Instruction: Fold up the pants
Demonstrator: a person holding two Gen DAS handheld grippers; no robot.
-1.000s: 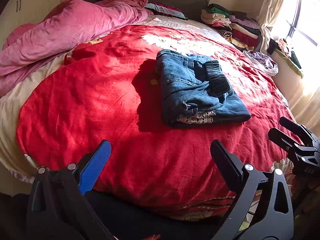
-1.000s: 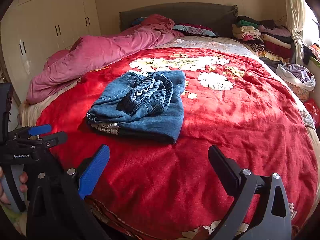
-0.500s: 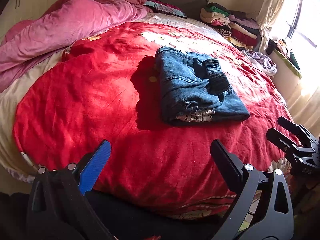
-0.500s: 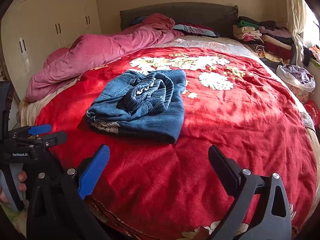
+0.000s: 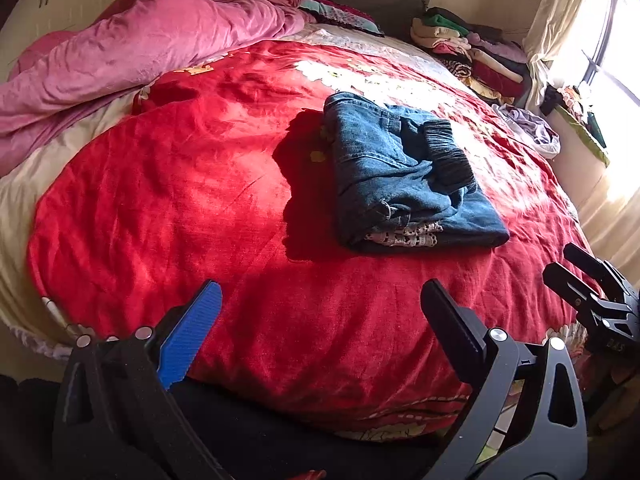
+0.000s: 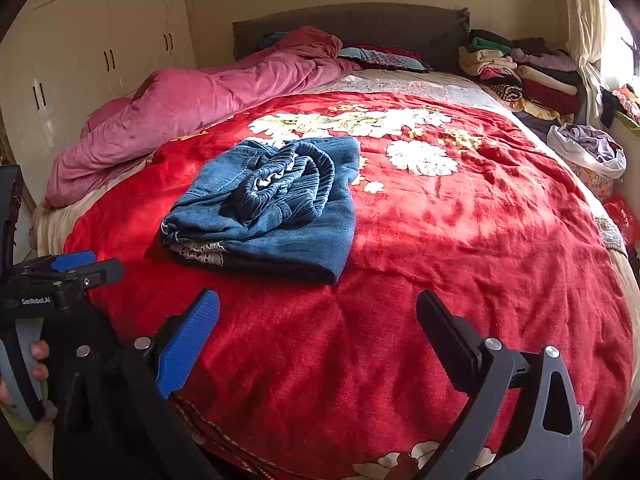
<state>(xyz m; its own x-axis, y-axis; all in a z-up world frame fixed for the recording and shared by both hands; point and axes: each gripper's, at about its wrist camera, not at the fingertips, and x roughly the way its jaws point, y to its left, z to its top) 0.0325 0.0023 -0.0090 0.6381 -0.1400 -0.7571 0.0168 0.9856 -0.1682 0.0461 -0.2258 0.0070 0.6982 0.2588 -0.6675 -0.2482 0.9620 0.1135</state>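
The blue denim pants [image 5: 404, 176] lie folded in a compact stack on the red blanket [image 5: 180, 200], elastic waistband on top. They also show in the right wrist view [image 6: 276, 204]. My left gripper [image 5: 320, 316] is open and empty, held over the near edge of the bed, well short of the pants. My right gripper [image 6: 318, 320] is open and empty, also near the bed's front edge. The right gripper shows at the right edge of the left wrist view [image 5: 592, 292], and the left gripper at the left edge of the right wrist view [image 6: 68, 272].
A pink duvet [image 5: 132, 48] is bunched at the bed's far left. Stacked folded clothes [image 6: 524, 76] sit at the far right by the headboard. A white bag of clothes [image 6: 588, 152] lies by the right edge. A wardrobe [image 6: 100, 60] stands to the left.
Both grippers have stayed open and nearly still. The left view has drifted slightly, and the pants have not moved.
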